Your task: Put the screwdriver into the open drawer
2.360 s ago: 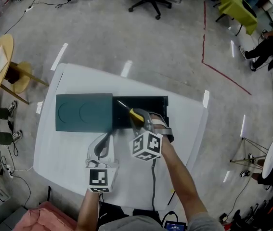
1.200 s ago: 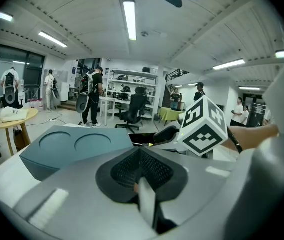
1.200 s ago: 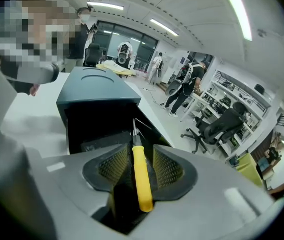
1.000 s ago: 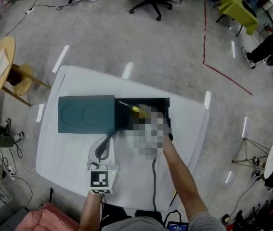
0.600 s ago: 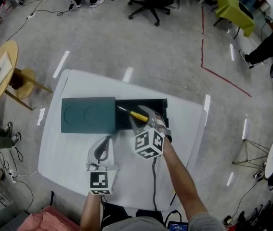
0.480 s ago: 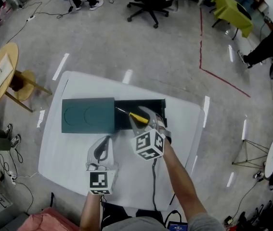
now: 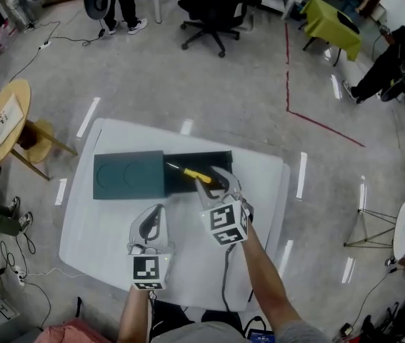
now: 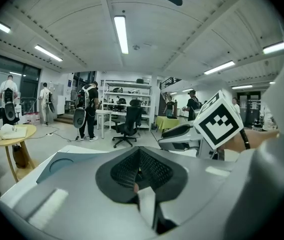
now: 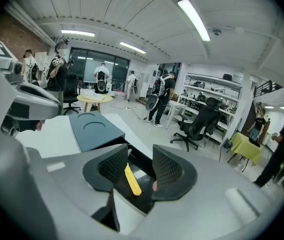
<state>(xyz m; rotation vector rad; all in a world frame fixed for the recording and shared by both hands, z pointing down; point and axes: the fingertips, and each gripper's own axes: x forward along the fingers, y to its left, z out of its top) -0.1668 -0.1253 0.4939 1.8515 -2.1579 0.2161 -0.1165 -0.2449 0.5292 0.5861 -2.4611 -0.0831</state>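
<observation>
The screwdriver (image 7: pixel 191 173) is released into the drawer (image 7: pixel 213 161).
Head view: pinched earlier, it is now laid in the open drawer, at 11 o'clock of the right gripper (image 7: pixel 213 184). Left gripper view: the left gripper (image 8: pixel 139 171) jaws are pressed together. Right gripper view: the jaws are spread, lately narrowed, with the screwdriver untouched below the gap.

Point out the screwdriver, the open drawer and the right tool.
screwdriver (image 7: pixel 201 176), head view, on its yellow handle.
drawer (image 7: pixel 179 184), head view, on its bare dark floor.
right tool (image 9: pixel 140 159), right gripper view, midway between its open fingertips.
</observation>
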